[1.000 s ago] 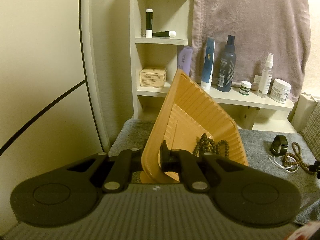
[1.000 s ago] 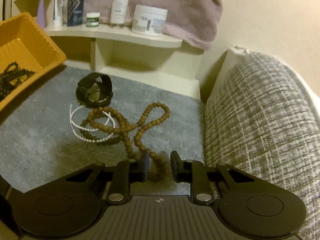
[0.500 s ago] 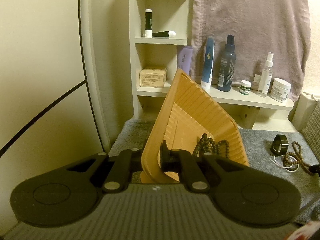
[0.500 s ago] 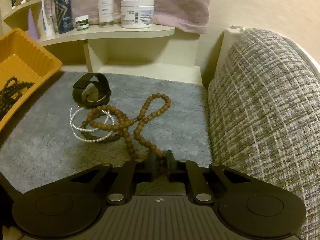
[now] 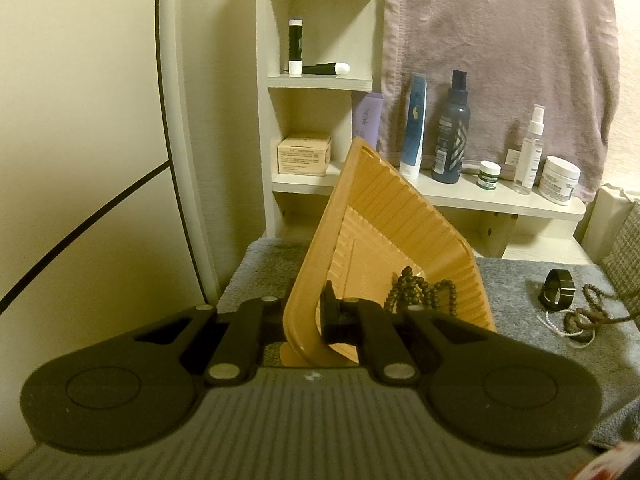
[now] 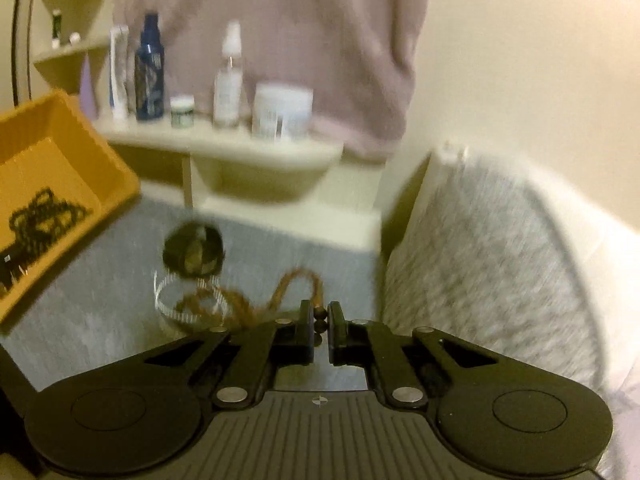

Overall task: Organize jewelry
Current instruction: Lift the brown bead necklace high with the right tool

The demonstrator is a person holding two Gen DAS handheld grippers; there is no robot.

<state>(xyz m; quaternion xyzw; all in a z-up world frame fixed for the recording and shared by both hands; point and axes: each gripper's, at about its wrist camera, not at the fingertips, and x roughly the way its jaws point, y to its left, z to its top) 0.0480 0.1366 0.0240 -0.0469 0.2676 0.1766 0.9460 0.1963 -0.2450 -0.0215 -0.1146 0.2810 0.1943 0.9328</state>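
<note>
My left gripper point(image 5: 306, 320) is shut on the near rim of an orange ribbed tray point(image 5: 384, 216), which it holds tilted up off the grey mat point(image 5: 516, 280). A dark bead strand point(image 5: 420, 294) lies inside the tray. My right gripper point(image 6: 320, 326) is shut on a brown bead necklace point(image 6: 280, 296), whose strand trails, blurred, from between the pads down to the mat. A white pearl bracelet point(image 6: 168, 300) and a black band point(image 6: 194, 254) lie on the mat under it. The same tray point(image 6: 60, 184) shows at the left of the right wrist view.
A low white shelf point(image 5: 500, 200) behind the mat carries bottles and jars. A mauve towel point(image 5: 500, 60) hangs above it. A grey woven cushion point(image 6: 500, 280) rises at the right of the mat. A pale curved panel point(image 5: 80, 160) stands on the left.
My right gripper closed on the brown bead necklace and then rose, pulling the strand up off the mat. The left gripper and the tray kept still.
</note>
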